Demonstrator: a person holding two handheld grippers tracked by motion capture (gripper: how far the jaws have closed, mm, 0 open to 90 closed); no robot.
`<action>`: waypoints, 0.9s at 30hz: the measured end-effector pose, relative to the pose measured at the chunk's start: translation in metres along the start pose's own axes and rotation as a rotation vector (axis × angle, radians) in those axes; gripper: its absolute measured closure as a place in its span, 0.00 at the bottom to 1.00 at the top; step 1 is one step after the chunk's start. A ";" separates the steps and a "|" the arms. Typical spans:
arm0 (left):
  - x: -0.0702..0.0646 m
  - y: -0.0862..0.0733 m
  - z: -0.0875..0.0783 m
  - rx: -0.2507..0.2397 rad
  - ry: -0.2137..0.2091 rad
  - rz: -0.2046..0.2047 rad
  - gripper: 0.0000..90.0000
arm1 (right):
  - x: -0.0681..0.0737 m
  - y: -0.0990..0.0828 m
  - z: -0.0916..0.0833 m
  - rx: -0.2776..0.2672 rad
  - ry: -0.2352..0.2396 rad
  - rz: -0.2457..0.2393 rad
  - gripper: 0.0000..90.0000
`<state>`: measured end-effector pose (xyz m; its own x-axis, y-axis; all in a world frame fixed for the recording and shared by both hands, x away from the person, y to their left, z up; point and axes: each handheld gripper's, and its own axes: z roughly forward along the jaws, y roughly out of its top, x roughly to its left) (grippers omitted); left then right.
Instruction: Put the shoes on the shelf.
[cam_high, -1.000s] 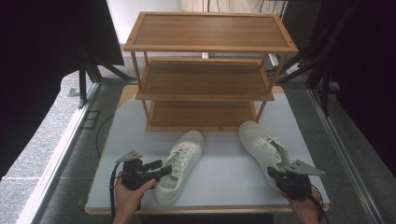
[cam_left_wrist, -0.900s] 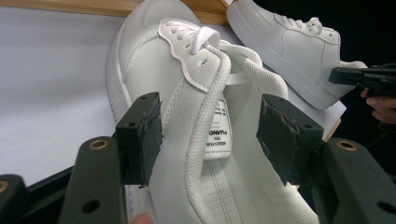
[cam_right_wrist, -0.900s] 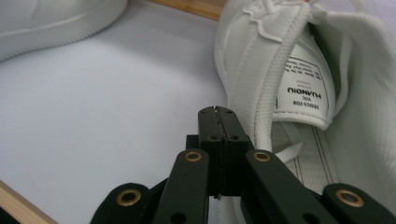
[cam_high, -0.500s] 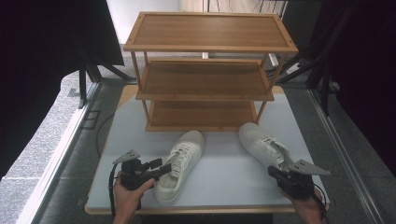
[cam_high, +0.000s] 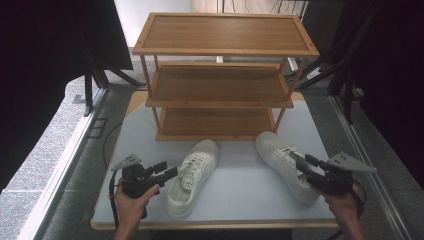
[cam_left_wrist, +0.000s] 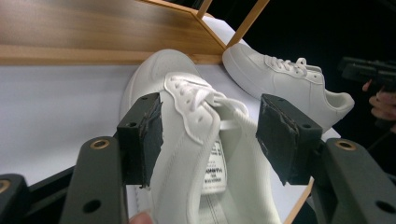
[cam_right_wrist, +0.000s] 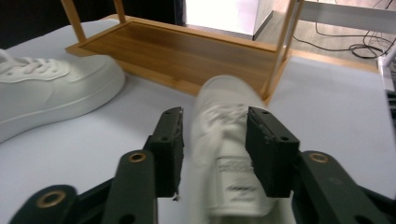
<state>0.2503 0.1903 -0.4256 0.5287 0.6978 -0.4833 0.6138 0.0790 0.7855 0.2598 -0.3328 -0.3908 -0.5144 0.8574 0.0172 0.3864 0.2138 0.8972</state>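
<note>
Barely shifted — both grippers gape astride white shoes on pale table.

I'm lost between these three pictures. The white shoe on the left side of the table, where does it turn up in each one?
High view: the left shoe lies lower centre, beside the left tongs.
Left gripper view: it sits centre, between the open jaws.
Right gripper view: it is at the left edge.
Shared landmark: the wooden rack, just beyond its toe.
</note>
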 end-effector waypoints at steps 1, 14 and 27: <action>0.000 0.001 0.002 0.005 0.001 0.009 0.45 | -0.007 0.004 0.001 0.005 -0.008 0.002 0.60; 0.004 0.003 0.023 0.090 0.105 0.065 0.44 | -0.055 0.006 0.032 0.099 0.015 0.027 0.53; 0.001 -0.002 0.053 0.191 0.130 0.095 0.45 | -0.054 -0.005 0.065 0.217 0.020 -0.043 0.58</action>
<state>0.2809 0.1529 -0.4481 0.5172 0.7822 -0.3473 0.6713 -0.1190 0.7316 0.3352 -0.3504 -0.4250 -0.5484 0.8362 -0.0081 0.5184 0.3475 0.7813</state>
